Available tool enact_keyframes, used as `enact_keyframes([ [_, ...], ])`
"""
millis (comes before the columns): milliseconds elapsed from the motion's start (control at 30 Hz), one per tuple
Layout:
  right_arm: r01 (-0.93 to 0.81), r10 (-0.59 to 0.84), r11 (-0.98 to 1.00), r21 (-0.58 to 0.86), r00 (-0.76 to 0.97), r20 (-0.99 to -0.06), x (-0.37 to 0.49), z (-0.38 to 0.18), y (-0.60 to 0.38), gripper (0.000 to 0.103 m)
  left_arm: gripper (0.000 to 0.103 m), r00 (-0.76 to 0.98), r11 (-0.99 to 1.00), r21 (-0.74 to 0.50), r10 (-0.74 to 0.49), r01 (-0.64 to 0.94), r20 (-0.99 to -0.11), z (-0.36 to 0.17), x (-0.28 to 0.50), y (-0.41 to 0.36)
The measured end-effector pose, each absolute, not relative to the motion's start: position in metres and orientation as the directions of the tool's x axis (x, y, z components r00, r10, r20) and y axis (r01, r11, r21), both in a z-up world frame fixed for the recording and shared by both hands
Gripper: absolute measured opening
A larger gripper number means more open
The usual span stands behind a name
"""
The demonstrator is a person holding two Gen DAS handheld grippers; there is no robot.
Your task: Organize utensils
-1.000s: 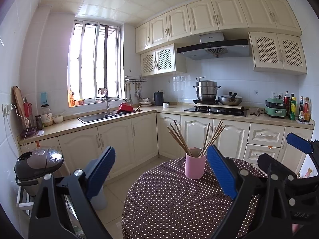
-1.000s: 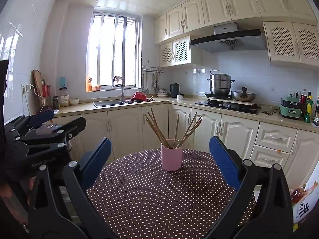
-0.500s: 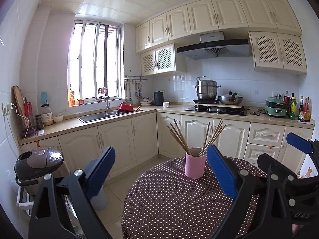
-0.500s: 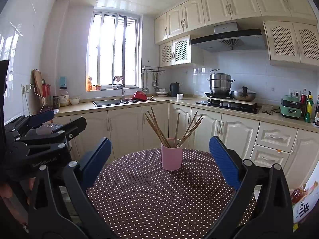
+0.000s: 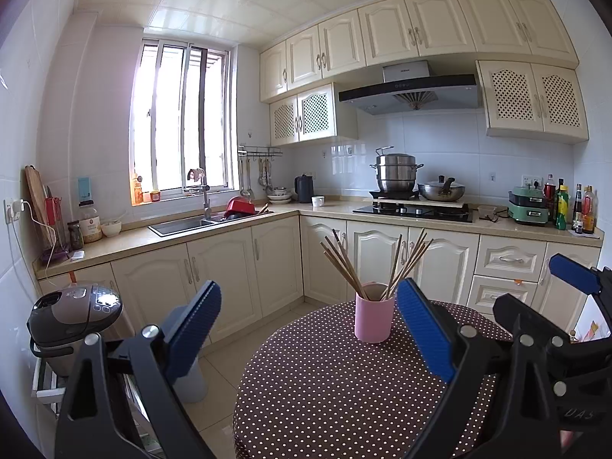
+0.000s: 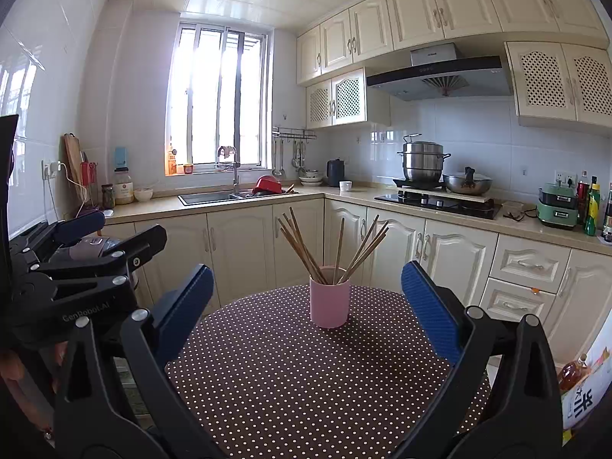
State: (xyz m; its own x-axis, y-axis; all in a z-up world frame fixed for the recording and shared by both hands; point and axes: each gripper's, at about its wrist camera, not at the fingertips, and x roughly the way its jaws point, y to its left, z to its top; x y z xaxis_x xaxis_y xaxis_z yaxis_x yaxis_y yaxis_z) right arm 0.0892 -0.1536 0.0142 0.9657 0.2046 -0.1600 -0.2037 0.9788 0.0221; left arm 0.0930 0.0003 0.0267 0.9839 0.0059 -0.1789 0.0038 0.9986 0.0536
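Note:
A pink cup [image 5: 373, 318] [image 6: 329, 301] stands upright on a round table with a brown polka-dot cloth [image 5: 329, 390] [image 6: 298, 378]. Several wooden chopsticks [image 5: 346, 264] [image 6: 302, 246] stand fanned out in the cup. My left gripper [image 5: 309, 329] is open and empty, held above the table's left edge, short of the cup. My right gripper [image 6: 306, 310] is open and empty, held above the table with the cup straight ahead between its blue pads [image 6: 428, 311]. The right gripper also shows at the right of the left wrist view [image 5: 550, 306].
A rice cooker [image 5: 72, 315] sits on a rack left of the table. Cream cabinets and a counter with sink [image 5: 183, 225], stove and pots [image 5: 397, 176] run behind. A bottle [image 6: 572, 376] and printed box stand at the right of the table.

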Motion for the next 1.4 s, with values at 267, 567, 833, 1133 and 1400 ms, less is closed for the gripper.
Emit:
enact_keyframes([
  [267,-0.204,0.205,0.979,0.023,0.966,-0.159,0.0896,0.0140,-0.1529,0.097,0.092,0.984,0.998,0.056,0.005,0.005,-0.178,0.0284,0.0924,-0.0005],
  [567,-0.205,0.206,0.978,0.022,0.965,-0.160,0.0903,0.0148,-0.1530,0.097,0.092,0.984,0.998,0.059,0.005,0.006,-0.177,0.0295,0.0923,-0.0006],
  [833,-0.207,0.207,0.978,0.022,0.964,-0.167,0.0922,0.0152,-0.1535,0.097,0.092,0.984,0.998,0.061,0.003,0.008,-0.180,0.0296,0.0924,-0.0006],
  [1133,-0.206,0.208,0.978,0.026,0.963,-0.170,0.0923,0.0150,-0.1557,0.097,0.092,0.983,0.998,0.063,0.001,0.011,-0.182,0.0283,0.0924,-0.0009],
  [1400,-0.207,0.209,0.978,0.026,0.963,-0.171,0.0924,0.0144,-0.1566,0.097,0.092,0.983,0.998,0.064,0.001,0.011,-0.184,0.0269,0.0932,0.0002],
])
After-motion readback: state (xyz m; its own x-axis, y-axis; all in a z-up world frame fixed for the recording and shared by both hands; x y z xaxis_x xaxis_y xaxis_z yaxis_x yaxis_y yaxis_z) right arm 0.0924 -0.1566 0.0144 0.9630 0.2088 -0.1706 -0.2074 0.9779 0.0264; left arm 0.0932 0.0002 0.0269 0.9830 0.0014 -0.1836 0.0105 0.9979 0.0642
